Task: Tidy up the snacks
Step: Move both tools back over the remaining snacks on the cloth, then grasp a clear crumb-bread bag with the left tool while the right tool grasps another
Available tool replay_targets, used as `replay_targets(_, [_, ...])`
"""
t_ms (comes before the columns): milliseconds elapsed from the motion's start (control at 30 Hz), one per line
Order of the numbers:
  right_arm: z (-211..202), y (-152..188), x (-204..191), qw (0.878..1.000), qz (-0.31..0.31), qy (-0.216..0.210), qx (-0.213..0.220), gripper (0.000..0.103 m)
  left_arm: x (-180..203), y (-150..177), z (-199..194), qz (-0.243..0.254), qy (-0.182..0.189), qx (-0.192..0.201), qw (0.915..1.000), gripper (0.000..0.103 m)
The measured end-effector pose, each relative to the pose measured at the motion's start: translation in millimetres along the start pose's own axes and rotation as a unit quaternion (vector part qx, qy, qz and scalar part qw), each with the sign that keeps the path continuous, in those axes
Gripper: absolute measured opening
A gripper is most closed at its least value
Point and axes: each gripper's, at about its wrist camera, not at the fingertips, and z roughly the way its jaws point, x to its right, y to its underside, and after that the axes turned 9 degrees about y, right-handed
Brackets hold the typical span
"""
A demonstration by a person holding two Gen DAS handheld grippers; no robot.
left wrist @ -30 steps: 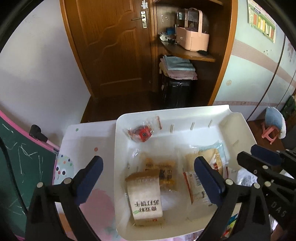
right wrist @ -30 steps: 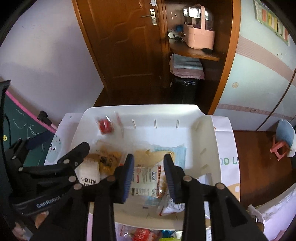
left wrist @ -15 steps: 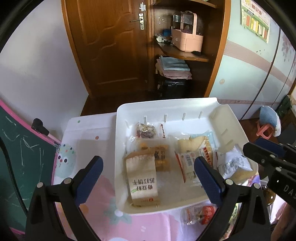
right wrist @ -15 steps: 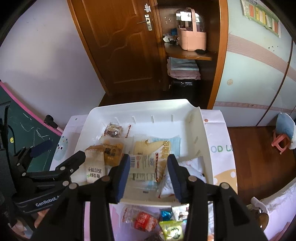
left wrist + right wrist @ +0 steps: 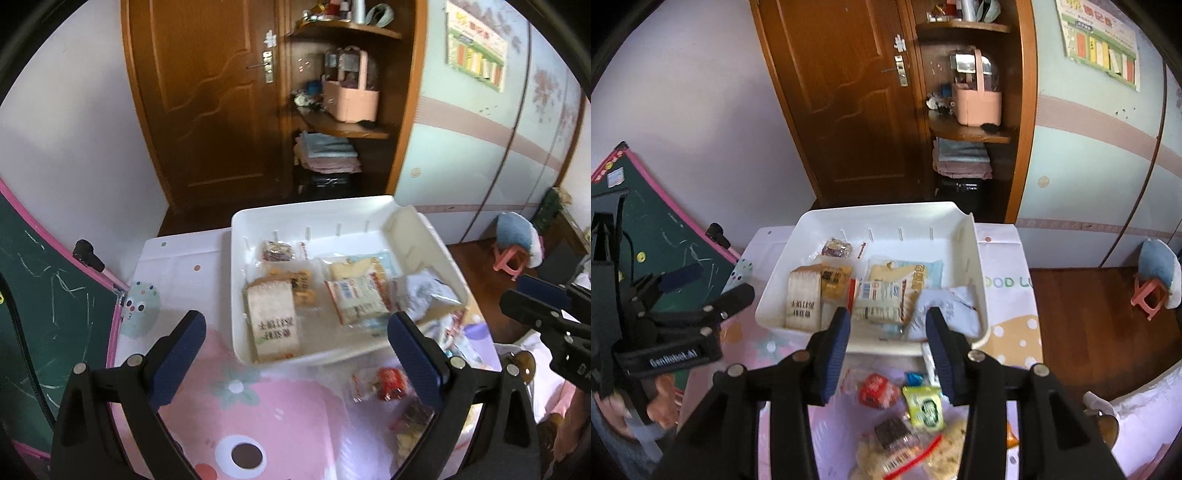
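Observation:
A white tray point(image 5: 258, 221) point(image 5: 980, 266) stands on the table and holds several snack packs: a tan cracker box point(image 5: 273, 325) point(image 5: 802, 299), a white and blue pack point(image 5: 356, 301) point(image 5: 881, 299), and a crumpled white bag point(image 5: 424, 291) point(image 5: 945, 308). Loose snacks lie on the cloth in front of the tray: a red pack point(image 5: 391, 378) point(image 5: 877, 393), a green pack point(image 5: 923, 406) and a dark pack point(image 5: 894, 432). My left gripper point(image 5: 295, 343) is open and empty, above the cloth before the tray. My right gripper point(image 5: 888, 349) is open and empty, above the tray's front rim.
A pink cartoon tablecloth point(image 5: 258, 417) covers the table. A green chalkboard point(image 5: 44, 302) stands at the left. A wooden door point(image 5: 207, 92) and corner shelves with a pink caddy point(image 5: 351, 99) are behind. A small pink stool point(image 5: 513, 258) stands on the floor at the right.
Both grippers have pulled back and up from the tray. The tray now looks smaller and the loose snacks in front of it have come into view.

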Motion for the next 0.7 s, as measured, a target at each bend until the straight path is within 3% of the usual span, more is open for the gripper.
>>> replay_targets(167, [-18.8, 32.3, 25.1, 1.000, 0.001, 0.023, 0.009, 0.052, 18.6, 27.5, -12.9, 0.014, 0.030, 0.004, 0.9994, 0.099])
replay_targets(333, [-17.2, 65.7, 56.7, 0.999, 0.023, 0.043, -0.012, 0.057, 44.0, 63.7, -1.7, 0.037, 0.055, -0.018, 0.9976, 0.099])
replay_targets(533, [13.5, 118.6, 85.4, 0.993, 0.059, 0.066, -0.075, 0.057, 81.2, 119.9, 38.7, 0.055, 0.089, -0.086, 0.9908, 0.099])
replay_targets(700, [46.2, 156.0, 102.3, 0.981, 0.132, 0.042, -0.136, 0.057, 100.7, 152.0, 70.6, 0.036, 0.105, -0.138, 0.9842, 0.099])
